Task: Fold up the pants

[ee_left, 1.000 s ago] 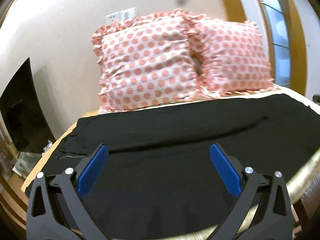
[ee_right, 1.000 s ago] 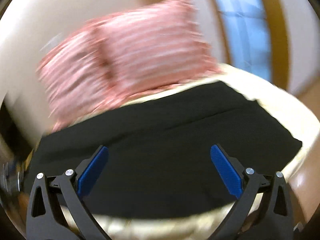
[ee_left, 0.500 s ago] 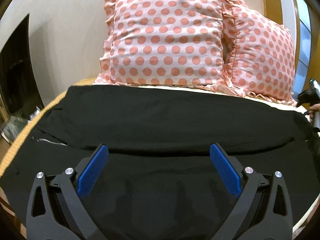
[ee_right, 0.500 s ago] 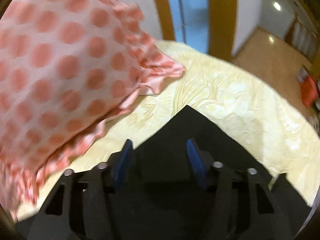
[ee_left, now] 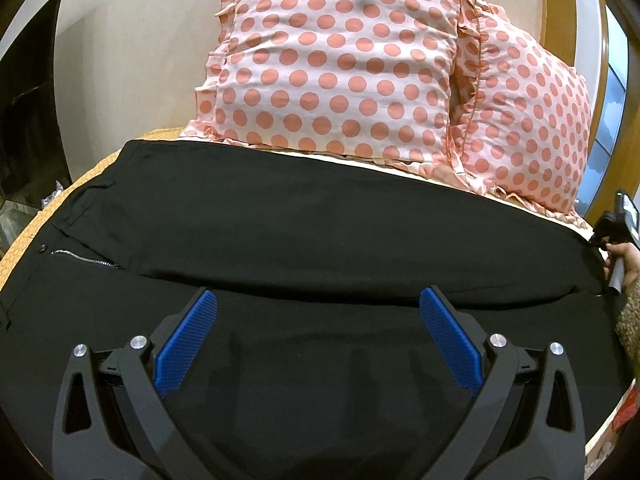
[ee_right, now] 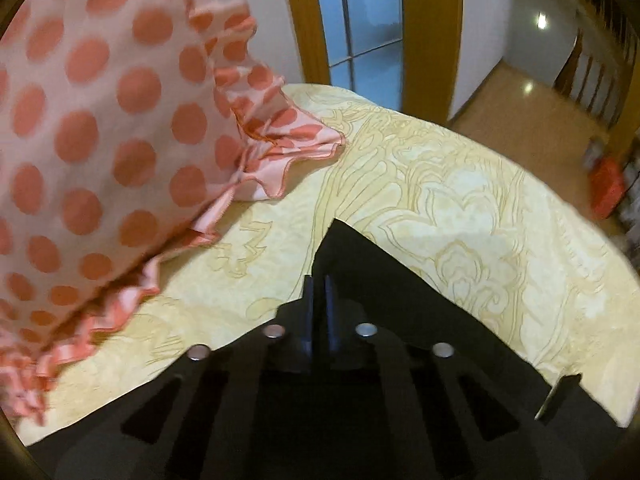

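Note:
Black pants (ee_left: 320,232) lie spread across the bed, waist and zipper (ee_left: 84,258) at the left, legs running right. My left gripper (ee_left: 318,300) is open, its blue pads low over the near leg. My right gripper (ee_right: 318,284) is shut on the pants' hem corner (ee_right: 352,252), which lies on the yellow bedspread (ee_right: 460,200). The right gripper also shows at the far right of the left wrist view (ee_left: 618,216), at the leg ends.
Two pink polka-dot pillows (ee_left: 336,64) lean on the wall behind the pants; one (ee_right: 80,128) is close on the left of my right gripper. A dark screen (ee_left: 28,100) stands left. A doorway (ee_right: 360,12) and floor lie beyond the bed.
My right gripper has swung to the hem end of the pants and closed from open onto the corner. My left gripper has moved closer over the pants and stayed open.

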Motion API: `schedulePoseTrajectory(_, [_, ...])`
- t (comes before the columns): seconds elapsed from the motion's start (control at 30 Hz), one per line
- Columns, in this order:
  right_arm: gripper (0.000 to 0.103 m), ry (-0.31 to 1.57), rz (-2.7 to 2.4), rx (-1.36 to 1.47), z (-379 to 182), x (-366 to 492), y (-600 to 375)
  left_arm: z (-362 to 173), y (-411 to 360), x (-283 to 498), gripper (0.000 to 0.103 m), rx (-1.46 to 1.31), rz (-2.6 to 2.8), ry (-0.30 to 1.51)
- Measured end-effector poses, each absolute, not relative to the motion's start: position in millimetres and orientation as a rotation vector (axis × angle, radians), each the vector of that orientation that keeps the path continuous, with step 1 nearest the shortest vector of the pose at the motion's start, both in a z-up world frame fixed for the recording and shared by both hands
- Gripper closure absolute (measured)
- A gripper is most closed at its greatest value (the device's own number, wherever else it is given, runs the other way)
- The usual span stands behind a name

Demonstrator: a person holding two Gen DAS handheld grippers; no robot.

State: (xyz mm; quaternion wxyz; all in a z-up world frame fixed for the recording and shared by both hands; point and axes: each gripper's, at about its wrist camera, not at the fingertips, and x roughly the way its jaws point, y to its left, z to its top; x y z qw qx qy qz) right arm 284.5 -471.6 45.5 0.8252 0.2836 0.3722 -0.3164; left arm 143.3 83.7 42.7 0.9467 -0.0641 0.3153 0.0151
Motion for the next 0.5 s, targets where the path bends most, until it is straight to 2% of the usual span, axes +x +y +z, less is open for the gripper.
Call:
schedulePoseTrajectory(0.3, [0.100, 0.419, -0.379, 0.717, 111.6, 133.8, -436.9, 43.8, 89.2, 140.4, 0.002, -0.162, 0.034, 0.626])
schedulePoseTrajectory(0.4, [0.100, 0.372, -0.342, 0.761, 102.3, 76.0, -424.3, 43.9, 88.6, 140.1, 0.002, -0.160, 0.039, 0.625])
schedulePoseTrajectory(0.5, [0.100, 0.428, -0.393, 0.835, 67.6, 33.0, -423.8, 44.1, 88.8, 140.4, 0.002, -0.153, 0.038, 0.621])
